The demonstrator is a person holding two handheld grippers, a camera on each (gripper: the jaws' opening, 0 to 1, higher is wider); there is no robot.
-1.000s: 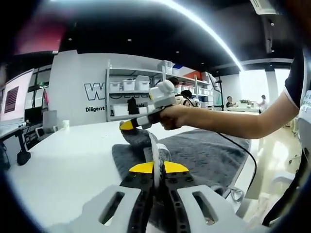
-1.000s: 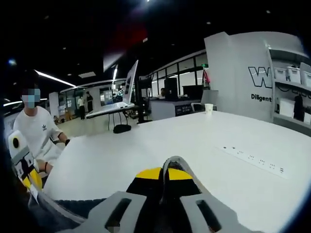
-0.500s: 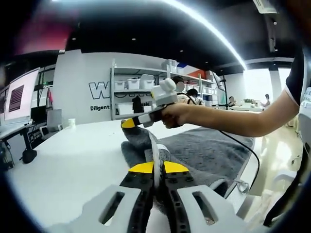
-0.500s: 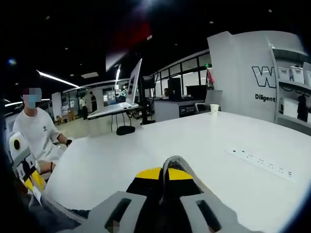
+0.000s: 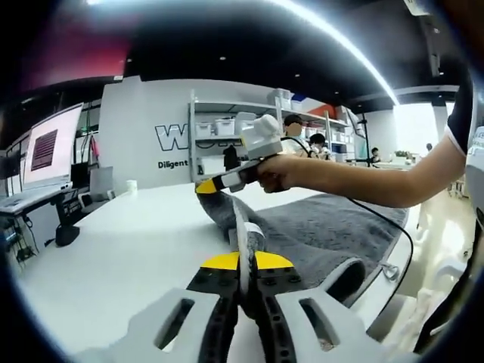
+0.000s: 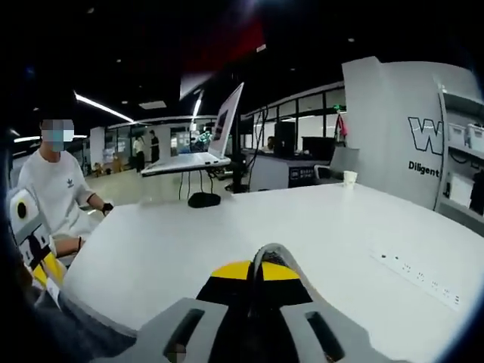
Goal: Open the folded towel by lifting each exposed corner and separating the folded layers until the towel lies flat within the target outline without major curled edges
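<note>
- Plainly, the towel (image 5: 318, 231) is a dark grey, nubby cloth with a paler bound hem; most of it lies spread over the right part of the white table (image 5: 128, 257), its near edge sagging over the table's rim, so it is not yet flat all round.
- Two edge points are lifted off the surface, and the strip of hem between them stands up in a ridge instead of lying down; I judge they are held high so that the layer hangs free of what lies under it and can be drawn outward.
- The left gripper (image 5: 240, 266) has its yellow-tipped jaws pressed together on the pale hem, which rises as a thin band straight out from between them.
- The right gripper (image 5: 206, 186), seen from the left gripper view in a person's hand (image 5: 274, 172), pinches the farther raised point; in the right gripper view a grey fold arches over its closed tips (image 6: 257, 274).
- No target outline can be made out on the table.
- Beyond the cloth, a power strip (image 6: 420, 277) lies flat on the table, well apart from it, and a paper cup (image 6: 349, 178) stands near the far edge.
- A seated person (image 6: 54, 198) in a white shirt is off to one side.
</note>
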